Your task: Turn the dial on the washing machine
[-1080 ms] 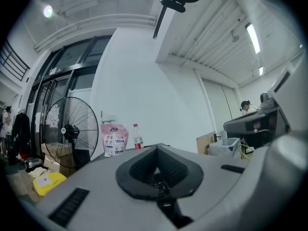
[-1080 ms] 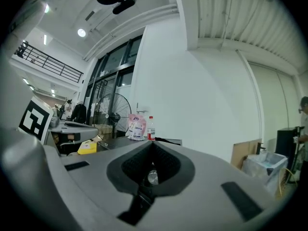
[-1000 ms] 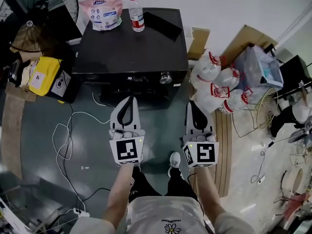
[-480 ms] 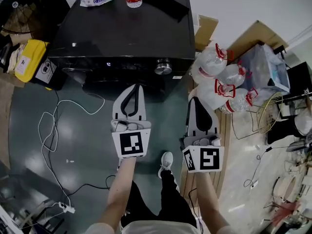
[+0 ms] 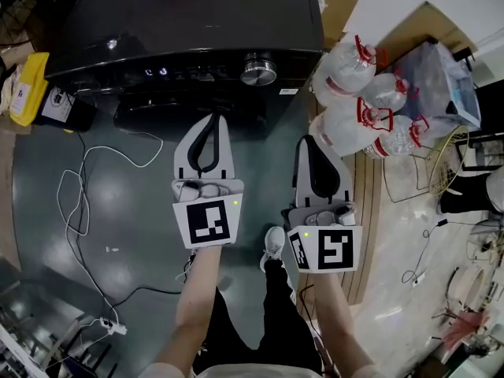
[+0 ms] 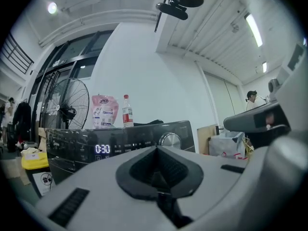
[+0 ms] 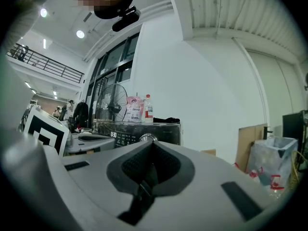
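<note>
The dark, glossy floor [image 5: 118, 235] carries the black washing machine [image 5: 181, 22]. A white cable [image 5: 79, 203] loops to a power strip [image 5: 110, 327] at lower left. A yellow container [image 5: 20, 93] sits left of the machine. To its right, what look like 4 clear water jugs [image 5: 346, 69] cluster beside wooden planking [image 5: 366, 203]. A white shoe [image 5: 274, 244] stands mid-floor.

The floor [image 5: 142, 211] was dark grey and a little shiny, with a white cable [image 5: 61, 199] lying loose on it. The wall [image 6: 159, 71] was white. Tall dark-framed windows [image 6: 70, 64] stood at the left, and long lamps [image 6: 253, 30] shone on the ceiling.
</note>
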Action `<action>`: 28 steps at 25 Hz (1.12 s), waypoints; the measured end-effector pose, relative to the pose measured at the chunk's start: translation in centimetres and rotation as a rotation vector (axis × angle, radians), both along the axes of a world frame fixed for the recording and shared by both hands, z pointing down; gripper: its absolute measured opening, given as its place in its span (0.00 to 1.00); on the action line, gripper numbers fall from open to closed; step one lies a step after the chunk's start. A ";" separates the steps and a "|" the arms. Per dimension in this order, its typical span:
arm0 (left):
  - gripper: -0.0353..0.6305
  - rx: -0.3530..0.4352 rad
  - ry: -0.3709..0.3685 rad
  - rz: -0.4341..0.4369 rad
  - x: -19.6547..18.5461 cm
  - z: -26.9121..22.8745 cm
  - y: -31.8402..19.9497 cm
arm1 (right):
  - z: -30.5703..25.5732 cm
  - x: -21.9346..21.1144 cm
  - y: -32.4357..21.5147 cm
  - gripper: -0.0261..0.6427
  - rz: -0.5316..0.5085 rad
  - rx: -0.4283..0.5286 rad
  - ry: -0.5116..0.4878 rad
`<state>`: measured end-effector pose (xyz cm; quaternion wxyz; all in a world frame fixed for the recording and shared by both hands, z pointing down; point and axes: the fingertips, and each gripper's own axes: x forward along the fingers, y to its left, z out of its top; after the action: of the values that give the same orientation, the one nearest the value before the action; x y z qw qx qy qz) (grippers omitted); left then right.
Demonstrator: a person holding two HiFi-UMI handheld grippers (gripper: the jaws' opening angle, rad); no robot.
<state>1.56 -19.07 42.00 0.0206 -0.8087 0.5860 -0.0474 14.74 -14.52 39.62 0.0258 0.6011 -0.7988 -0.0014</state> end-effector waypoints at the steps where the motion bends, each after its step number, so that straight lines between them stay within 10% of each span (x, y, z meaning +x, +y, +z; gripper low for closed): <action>1: 0.05 -0.001 -0.001 0.003 0.1 0.1 0.1 | 0.1 -0.1 0.1 0.04 -0.003 0.001 0.000; 28: 0.05 -0.022 -0.034 0.175 5.2 1.0 -6.7 | 0.5 0.8 -1.1 0.04 0.035 -0.017 0.009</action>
<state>6.72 -25.80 43.03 0.0255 -0.8561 0.5119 -0.0656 15.50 -15.58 40.09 0.0344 0.6149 -0.7879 0.0030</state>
